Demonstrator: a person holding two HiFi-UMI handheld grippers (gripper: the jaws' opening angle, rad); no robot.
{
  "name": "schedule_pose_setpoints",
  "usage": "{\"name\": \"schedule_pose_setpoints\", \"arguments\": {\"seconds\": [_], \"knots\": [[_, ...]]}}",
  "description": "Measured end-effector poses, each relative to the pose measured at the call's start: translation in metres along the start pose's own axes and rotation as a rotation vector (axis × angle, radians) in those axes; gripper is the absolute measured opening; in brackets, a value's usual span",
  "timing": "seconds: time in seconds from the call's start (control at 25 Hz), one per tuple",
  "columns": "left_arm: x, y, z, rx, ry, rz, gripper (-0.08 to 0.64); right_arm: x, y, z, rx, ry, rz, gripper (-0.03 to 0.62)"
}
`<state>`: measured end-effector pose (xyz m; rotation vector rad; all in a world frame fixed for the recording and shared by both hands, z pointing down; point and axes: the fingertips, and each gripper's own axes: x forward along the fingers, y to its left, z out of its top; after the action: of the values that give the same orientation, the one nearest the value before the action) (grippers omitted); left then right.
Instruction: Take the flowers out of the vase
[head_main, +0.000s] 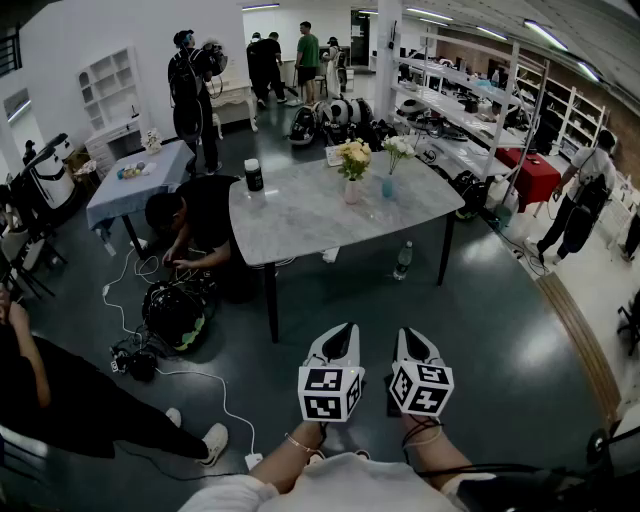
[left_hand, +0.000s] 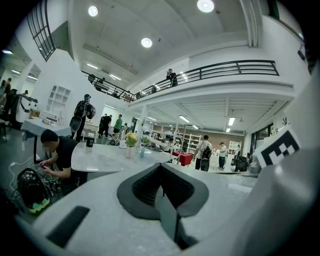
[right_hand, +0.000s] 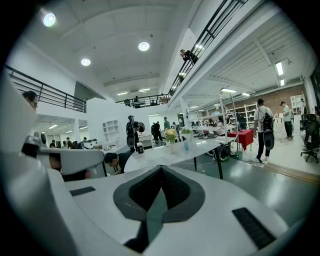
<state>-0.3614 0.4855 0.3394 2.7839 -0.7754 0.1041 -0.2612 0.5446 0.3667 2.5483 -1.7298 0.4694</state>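
Left claw (head_main: 343, 332) and right claw (head_main: 412, 337) are held side by side at the bottom of the head view, over the dark floor (head_main: 480, 330), well apart from the grey marble-look surface with black legs (head_main: 300, 215). A cube with black-and-white square markers is carried on each claw. Both claws are pressed together and nothing is pinched. In the left gripper view the dark ribbed pads (left_hand: 142, 187) are seen meeting along one line, and the same is seen in the right gripper view.

The bunch of yellow flowers (head_main: 354, 157) is standing upright in the small pale pink vase (head_main: 352, 191), set toward the far side of the surface. Just beside it to the right, a small bunch of white flowers (head_main: 399, 148) is held in a light blue glass vase (head_main: 387, 186). The two vases are close together; whether they touch cannot be told. A black canister with a white lid (head_main: 254, 175) is placed upright near the far left corner of the surface, apart from the vases.

A clear plastic bottle (head_main: 403, 260) is standing on the floor beside the right front leg. A person in black (head_main: 195, 215) is crouched at the left edge of the surface, over a bundle of cables (head_main: 178, 310).
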Motion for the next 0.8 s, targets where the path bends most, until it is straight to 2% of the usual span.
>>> {"name": "schedule_pose_setpoints", "arguments": {"seconds": [0.48, 0.8], "knots": [[-0.009, 0.025, -0.003, -0.007, 0.008, -0.013, 0.008, 0.005, 0.023, -0.008, 0.016, 0.005, -0.016, 0.006], [-0.010, 0.044, -0.006, 0.000, 0.016, -0.031, 0.008, 0.009, 0.021, -0.014, 0.055, 0.004, -0.078, 0.006]]}}
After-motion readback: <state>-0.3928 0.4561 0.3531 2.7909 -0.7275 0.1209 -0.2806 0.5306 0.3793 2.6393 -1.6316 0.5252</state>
